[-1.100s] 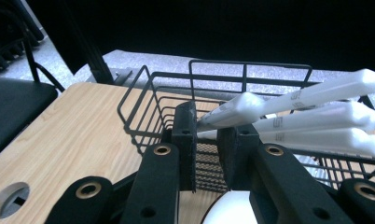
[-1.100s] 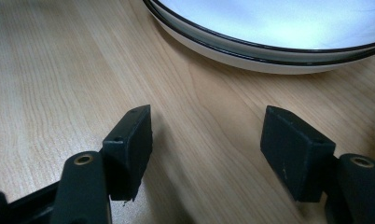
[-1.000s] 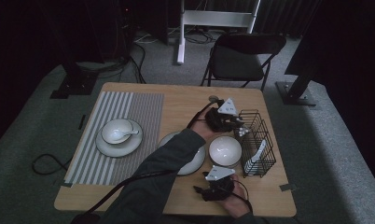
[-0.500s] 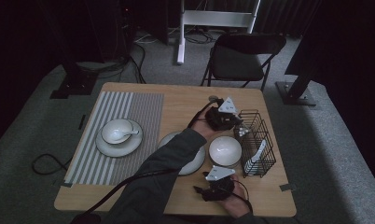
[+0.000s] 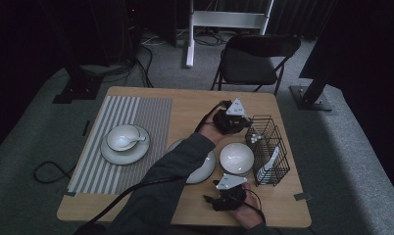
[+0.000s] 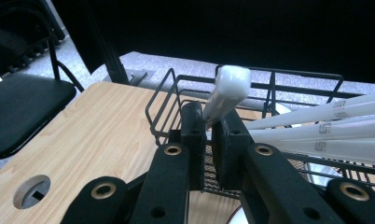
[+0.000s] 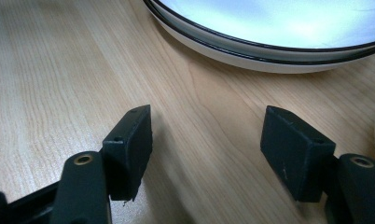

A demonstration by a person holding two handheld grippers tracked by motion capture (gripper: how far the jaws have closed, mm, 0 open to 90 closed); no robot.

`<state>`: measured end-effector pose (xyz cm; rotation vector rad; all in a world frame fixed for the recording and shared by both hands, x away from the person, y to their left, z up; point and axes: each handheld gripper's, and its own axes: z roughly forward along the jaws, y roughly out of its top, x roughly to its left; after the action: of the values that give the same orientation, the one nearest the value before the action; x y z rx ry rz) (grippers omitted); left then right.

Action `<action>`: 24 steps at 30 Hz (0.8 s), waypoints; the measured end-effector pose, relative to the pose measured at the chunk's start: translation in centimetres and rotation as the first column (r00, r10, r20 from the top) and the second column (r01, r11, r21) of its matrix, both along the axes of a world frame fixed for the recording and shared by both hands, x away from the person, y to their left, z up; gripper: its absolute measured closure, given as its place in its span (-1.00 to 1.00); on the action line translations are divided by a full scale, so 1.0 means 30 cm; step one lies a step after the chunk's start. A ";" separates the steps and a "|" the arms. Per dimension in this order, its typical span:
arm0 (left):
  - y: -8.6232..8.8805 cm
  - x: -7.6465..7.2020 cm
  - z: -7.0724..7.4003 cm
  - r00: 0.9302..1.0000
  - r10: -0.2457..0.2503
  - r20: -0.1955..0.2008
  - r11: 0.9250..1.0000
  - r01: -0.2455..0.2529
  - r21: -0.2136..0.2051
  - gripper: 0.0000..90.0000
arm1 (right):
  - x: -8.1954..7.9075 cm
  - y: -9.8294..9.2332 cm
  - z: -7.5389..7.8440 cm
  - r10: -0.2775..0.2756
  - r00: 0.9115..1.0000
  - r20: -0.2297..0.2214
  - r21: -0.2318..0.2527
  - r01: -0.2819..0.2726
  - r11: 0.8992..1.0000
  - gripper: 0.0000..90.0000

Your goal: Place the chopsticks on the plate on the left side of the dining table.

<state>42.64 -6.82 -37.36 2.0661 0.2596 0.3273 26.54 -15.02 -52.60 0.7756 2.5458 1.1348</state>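
Observation:
My left gripper (image 5: 248, 129) reaches across to the far left corner of the black wire basket (image 5: 268, 147). In the left gripper view its jaws (image 6: 209, 140) have just been closing and now pinch the handle of a white utensil (image 6: 227, 91), which slants up out of the basket (image 6: 176, 79). Several white chopsticks (image 6: 316, 126) lie beside it. My right gripper (image 5: 210, 199) rests low near the table's front edge, open with nothing between its fingers (image 7: 206, 149). A white plate (image 7: 251, 51) lies just ahead of it.
A white bowl (image 5: 236, 157) sits left of the basket, beside a large plate (image 5: 200, 166). On the striped placemat (image 5: 136, 112) at the left stand a plate and a bowl with a spoon (image 5: 124, 139). A black chair (image 5: 249, 63) stands behind the table.
Almost nothing differs in the high view: the left gripper stays at the basket's corner with a very slight shift, and the right hand keeps still.

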 end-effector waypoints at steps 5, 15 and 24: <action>0.007 -0.001 0.010 1.000 -0.004 0.002 1.000 0.004 -0.004 0.88 | 0.000 0.000 0.000 0.000 1.000 0.000 -0.001 0.000 1.000 -0.26; 0.039 -0.010 0.048 1.000 -0.011 0.010 0.999 0.011 -0.042 0.89 | 0.000 0.000 0.000 0.000 1.000 -0.002 0.001 0.000 1.000 -0.26; 0.069 -0.012 0.077 1.000 -0.018 -0.002 0.996 0.018 -0.089 0.89 | 0.000 0.000 0.000 0.000 1.000 -0.002 0.000 0.000 1.000 -0.26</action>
<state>42.30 -4.75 -35.06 1.9804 0.2532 0.2965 26.54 -15.01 -52.60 0.7769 2.5468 1.1352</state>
